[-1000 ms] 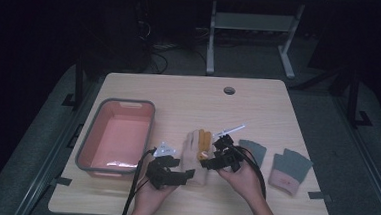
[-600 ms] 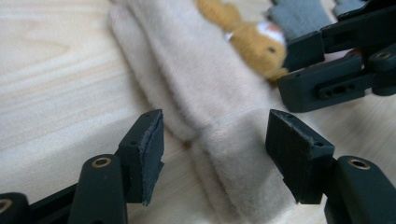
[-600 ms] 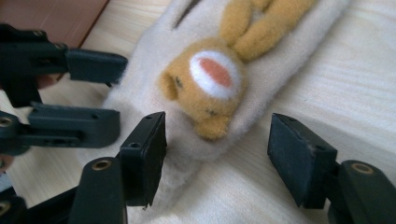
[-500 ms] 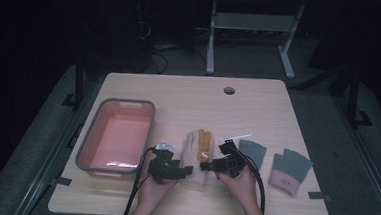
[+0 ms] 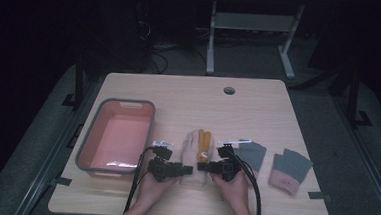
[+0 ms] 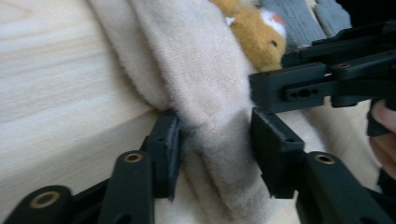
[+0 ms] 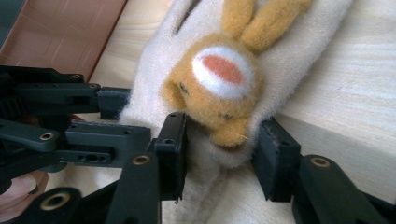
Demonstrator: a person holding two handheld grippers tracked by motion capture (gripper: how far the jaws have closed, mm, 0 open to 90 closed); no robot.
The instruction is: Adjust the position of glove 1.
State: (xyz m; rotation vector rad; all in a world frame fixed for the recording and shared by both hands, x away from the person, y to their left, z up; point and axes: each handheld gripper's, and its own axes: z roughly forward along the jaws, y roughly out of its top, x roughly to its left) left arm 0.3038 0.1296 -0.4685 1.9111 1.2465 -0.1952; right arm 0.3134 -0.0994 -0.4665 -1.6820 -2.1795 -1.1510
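Both grippers are down on the cream glove (image 5: 194, 153), which lies flat on the counter (image 5: 189, 97) between the pink tub (image 5: 116, 135) and the two grey gloves (image 5: 275, 163). The left gripper (image 6: 215, 140) has a thick fold of the glove's near end between its jaws; they have just been closing, and the left pad is against the fleece while the right one looks just at its edge, so I'd call it closing in rather than a firm pinch. The right gripper (image 7: 222, 140) straddles the near edge of the glove just under the orange animal face (image 7: 215, 86), with the face sitting right above the gap between the jaws; these jaws too have just been closing, with fabric bunched between them and touching at least the left pad. The two grippers face each other, tips nearly meeting over the same end of the glove. To my eye the work is at its start: the grab is being made, the glove is not yet lifted, the tub is bare inside, and the grey gloves to the right are untouched. If the tub is where they go, all of that carrying is yet to come.
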